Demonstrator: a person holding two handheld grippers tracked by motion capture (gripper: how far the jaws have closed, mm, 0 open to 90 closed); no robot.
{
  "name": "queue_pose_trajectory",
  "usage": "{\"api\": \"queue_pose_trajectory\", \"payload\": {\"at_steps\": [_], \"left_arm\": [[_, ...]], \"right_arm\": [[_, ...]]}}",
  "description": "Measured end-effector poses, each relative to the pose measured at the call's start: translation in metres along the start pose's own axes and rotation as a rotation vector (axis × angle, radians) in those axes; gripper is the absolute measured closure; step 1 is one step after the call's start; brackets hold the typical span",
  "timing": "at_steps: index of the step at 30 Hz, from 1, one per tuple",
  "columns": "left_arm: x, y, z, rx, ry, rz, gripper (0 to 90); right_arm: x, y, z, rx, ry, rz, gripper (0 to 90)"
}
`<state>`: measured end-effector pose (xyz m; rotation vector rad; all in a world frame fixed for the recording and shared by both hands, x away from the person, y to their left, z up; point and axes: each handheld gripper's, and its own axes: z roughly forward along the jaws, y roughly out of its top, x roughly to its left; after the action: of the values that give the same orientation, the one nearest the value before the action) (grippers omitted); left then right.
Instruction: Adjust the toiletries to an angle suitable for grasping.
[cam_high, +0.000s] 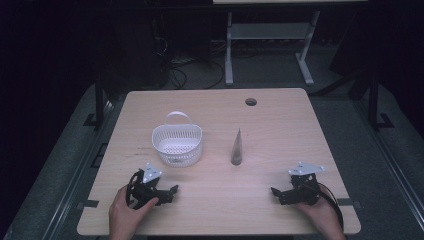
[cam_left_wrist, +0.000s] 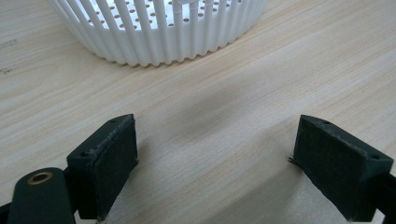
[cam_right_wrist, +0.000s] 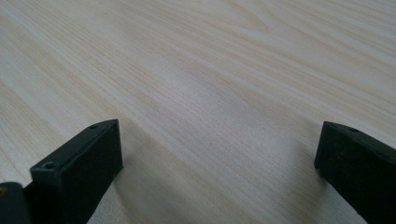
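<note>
Two handheld grippers are being held low at the near edge of the wooden table (cam_high: 280, 112). Left gripper (cam_high: 167, 192): jaws being kept wide apart, nothing between them, white slotted plastic basket (cam_high: 177, 144) just beyond. Right gripper (cam_high: 278, 193): jaws likewise being held spread, nothing gripped. Grey cone (cam_high: 237, 147): lying mid-table, right of the basket, well apart from both grippers.

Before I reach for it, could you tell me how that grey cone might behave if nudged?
The grey cone appears to lie on its side on the table, so a push would probably send it rolling in a curve around its tip. Its smooth, tapering surface may slip from the jaws. It looks rigid, not floppy.
</note>
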<state>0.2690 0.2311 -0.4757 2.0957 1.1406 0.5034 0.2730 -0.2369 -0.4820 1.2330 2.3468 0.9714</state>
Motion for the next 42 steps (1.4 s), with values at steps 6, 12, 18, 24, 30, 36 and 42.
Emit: {"api": "queue_pose_trajectory", "payload": {"at_steps": [6, 12, 18, 24, 30, 36, 42], "left_arm": [[0.0, 0.0, 0.0, 0.0, 0.0, 0.0, 12.5], [0.0, 0.0, 0.0, 0.001, -0.002, 0.003, 12.6], [0.001, 0.0, 0.0, 0.001, -0.014, 0.015, 12.6], [0.001, 0.0, 0.0, 0.001, -0.016, 0.017, 12.6], [0.001, 0.0, 0.0, 0.0, -0.017, 0.016, 12.5], [0.001, 0.0, 0.0, 0.0, -0.017, 0.016, 12.5], [0.001, 0.0, 0.0, 0.0, -0.017, 0.016, 12.5]], "right_arm": [[-0.002, 0.003, -0.005, -0.001, 0.024, 0.016, 14.6], [-0.003, 0.011, -0.016, -0.053, 0.05, 0.024, 32.1], [-0.003, 0.021, -0.025, -0.106, 0.055, 0.002, 50.7], [-0.004, 0.03, -0.032, -0.136, 0.08, -0.009, 69.0], [-0.004, 0.039, -0.04, -0.166, 0.097, -0.031, 85.8], [-0.003, 0.053, -0.043, -0.199, 0.121, -0.053, 89.6], [-0.003, 0.068, -0.043, -0.237, 0.156, -0.066, 89.6]]}}
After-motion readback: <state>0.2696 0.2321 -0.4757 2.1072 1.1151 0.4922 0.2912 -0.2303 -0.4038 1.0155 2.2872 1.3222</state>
